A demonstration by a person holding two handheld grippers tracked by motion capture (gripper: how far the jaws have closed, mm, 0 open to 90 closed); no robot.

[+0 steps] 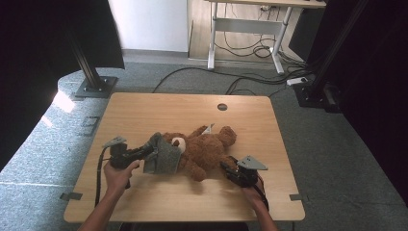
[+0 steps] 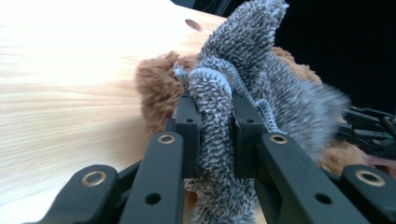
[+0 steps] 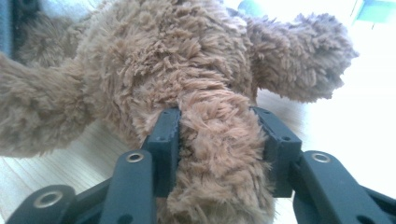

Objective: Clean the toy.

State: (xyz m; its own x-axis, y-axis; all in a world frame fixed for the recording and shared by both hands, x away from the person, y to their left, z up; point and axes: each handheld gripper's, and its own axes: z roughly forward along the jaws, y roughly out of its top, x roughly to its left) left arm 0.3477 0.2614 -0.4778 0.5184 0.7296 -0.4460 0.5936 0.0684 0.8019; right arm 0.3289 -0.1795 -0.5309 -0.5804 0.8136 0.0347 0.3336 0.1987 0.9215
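From above a teddy bear point(image 1: 204, 149) lies flat; close up, left gripper point(image 2: 215, 116) clamps grey cloth point(image 2: 252, 70).

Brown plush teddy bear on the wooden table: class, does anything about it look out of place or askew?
Yes. The brown plush teddy bear lies flat on the light wooden table, and a grey knitted garment sits bunched over its head end rather than worn properly. The left gripper pinches that garment; the right gripper straddles a leg.
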